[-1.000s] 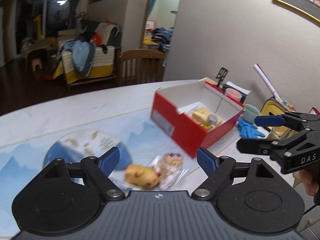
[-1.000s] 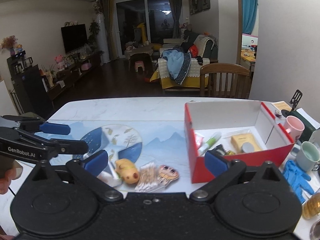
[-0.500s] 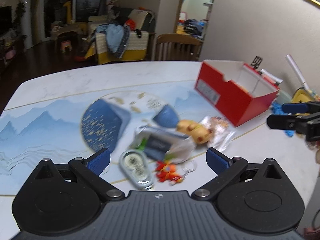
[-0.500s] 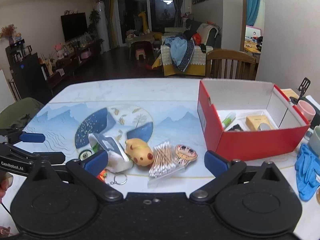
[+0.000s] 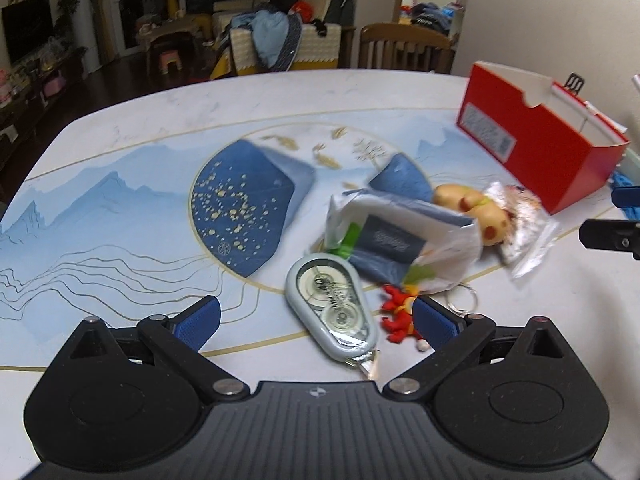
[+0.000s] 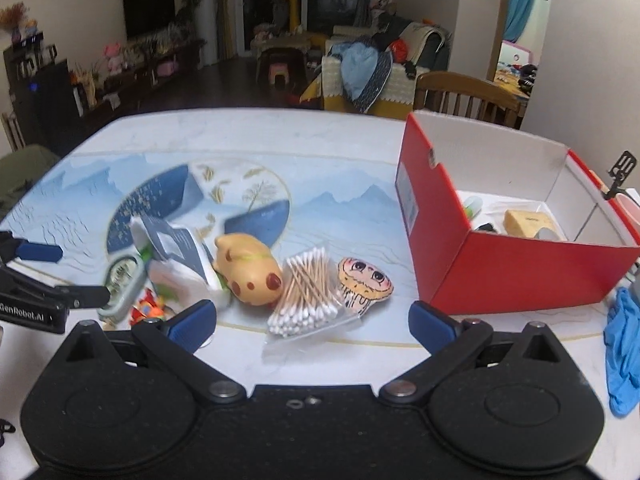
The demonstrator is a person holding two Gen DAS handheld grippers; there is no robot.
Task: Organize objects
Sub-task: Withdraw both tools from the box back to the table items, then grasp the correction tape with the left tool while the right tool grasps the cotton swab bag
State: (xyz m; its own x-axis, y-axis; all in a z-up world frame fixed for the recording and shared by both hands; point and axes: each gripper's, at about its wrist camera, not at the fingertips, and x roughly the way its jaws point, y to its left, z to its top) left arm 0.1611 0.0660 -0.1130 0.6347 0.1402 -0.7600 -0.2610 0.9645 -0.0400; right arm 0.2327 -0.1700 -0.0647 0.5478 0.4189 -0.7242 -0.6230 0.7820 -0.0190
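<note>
On the patterned table [image 5: 120,216], a grey correction-tape dispenser [image 5: 332,308] lies between the fingers of my open left gripper [image 5: 316,320], untouched. A red keychain toy [image 5: 400,314] sits by its right finger. Beyond lie a tissue pack [image 5: 396,236] and a yellow pig toy [image 5: 476,208]. My right gripper [image 6: 312,326] is open over a bag of cotton swabs [image 6: 308,292], with the pig toy [image 6: 248,272] and a cartoon-face pouch [image 6: 364,284] on either side. The open red box [image 6: 500,252] stands to the right, holding several small items.
Blue gloves [image 6: 624,352] lie at the table's right edge. My left gripper [image 6: 72,272] shows at the left of the right wrist view; my right gripper [image 5: 616,216] at the right of the left one. A wooden chair [image 6: 468,92] stands behind the table.
Both grippers have come down toward the table, so the loose items look larger. The left view swung from the red box to the correction tape, and its jaws stand wider.
</note>
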